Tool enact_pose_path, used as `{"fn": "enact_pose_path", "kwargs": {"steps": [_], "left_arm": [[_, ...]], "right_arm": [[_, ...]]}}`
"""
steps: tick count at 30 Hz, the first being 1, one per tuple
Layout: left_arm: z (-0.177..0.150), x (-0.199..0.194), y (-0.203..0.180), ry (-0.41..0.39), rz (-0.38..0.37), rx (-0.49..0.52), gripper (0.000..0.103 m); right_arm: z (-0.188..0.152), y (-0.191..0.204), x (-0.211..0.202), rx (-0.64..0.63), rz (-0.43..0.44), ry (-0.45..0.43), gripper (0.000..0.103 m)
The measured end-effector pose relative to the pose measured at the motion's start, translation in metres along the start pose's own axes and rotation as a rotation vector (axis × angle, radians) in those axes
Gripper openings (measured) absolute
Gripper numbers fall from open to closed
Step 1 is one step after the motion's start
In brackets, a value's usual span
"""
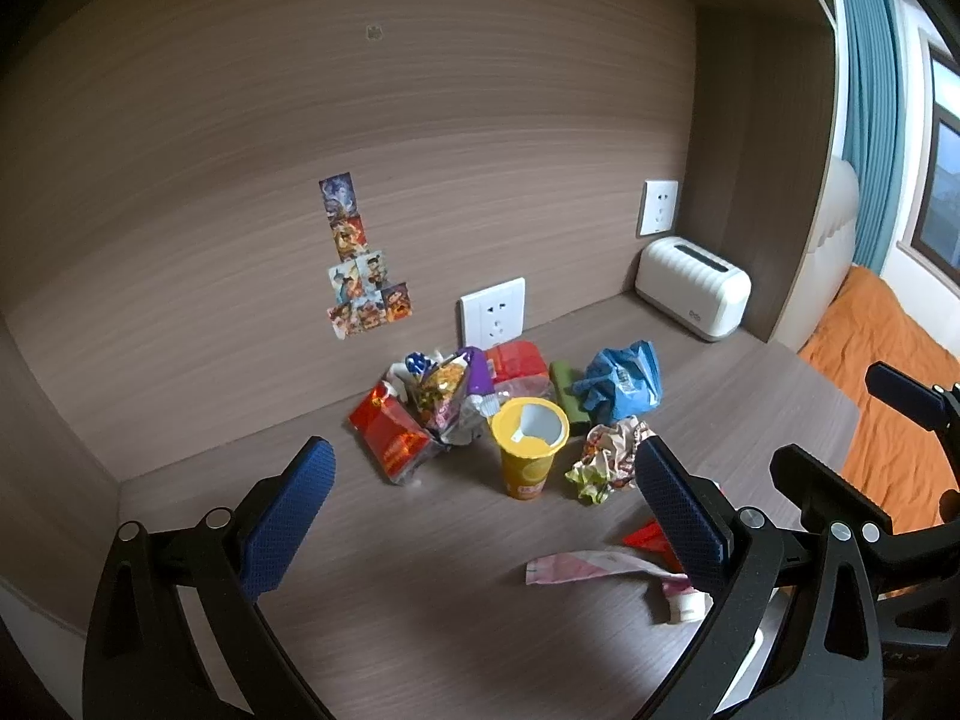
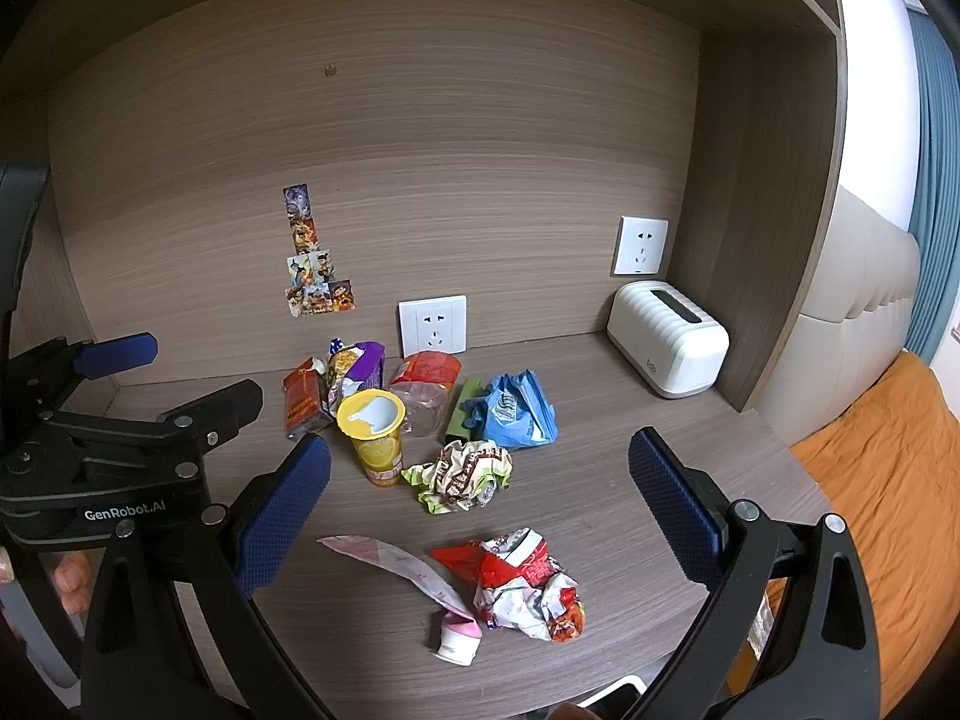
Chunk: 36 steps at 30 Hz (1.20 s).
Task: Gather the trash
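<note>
Trash lies on the brown desk (image 2: 600, 480): a yellow cup (image 2: 373, 432) (image 1: 528, 450), a red carton (image 2: 305, 399) (image 1: 390, 438), a purple snack bag (image 2: 357, 369), a blue bag (image 2: 519, 405) (image 1: 621, 381), a crumpled wrapper (image 2: 459, 477) (image 1: 606, 459), a pink squeeze pouch (image 2: 414, 582) (image 1: 600, 567) and a crumpled red wrapper (image 2: 522, 582). My left gripper (image 1: 483, 510) is open and empty above the desk, short of the cup. My right gripper (image 2: 480, 501) is open and empty over the crumpled wrappers. The left gripper also shows at the left of the right wrist view (image 2: 180, 378).
A white ribbed box (image 2: 669, 345) stands at the back right corner. Two wall sockets (image 2: 433, 324) and stickers (image 2: 312, 258) are on the back panel. Side panels close the desk left and right. An orange bed (image 2: 888, 480) lies past the desk's right edge.
</note>
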<state>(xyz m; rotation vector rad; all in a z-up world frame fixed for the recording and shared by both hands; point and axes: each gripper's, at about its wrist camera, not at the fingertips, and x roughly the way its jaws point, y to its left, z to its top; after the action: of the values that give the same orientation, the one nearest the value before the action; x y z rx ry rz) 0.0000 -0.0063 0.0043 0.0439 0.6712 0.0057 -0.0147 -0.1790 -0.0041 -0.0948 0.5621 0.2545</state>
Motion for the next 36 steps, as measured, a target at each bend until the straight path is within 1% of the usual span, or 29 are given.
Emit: {"fn": "enact_pose_path", "kwargs": {"steps": [27,36], "left_arm": [[-0.002,0.001,0.001,0.001,-0.003,0.001,0.098],[-0.002,0.006,0.007,0.011,-0.005,-0.008,0.098]], "right_arm": [[-0.001,0.001,0.002,0.006,0.006,0.004,0.099],[-0.001,0.005,0.011,0.012,0.015,0.014,0.099]]}}
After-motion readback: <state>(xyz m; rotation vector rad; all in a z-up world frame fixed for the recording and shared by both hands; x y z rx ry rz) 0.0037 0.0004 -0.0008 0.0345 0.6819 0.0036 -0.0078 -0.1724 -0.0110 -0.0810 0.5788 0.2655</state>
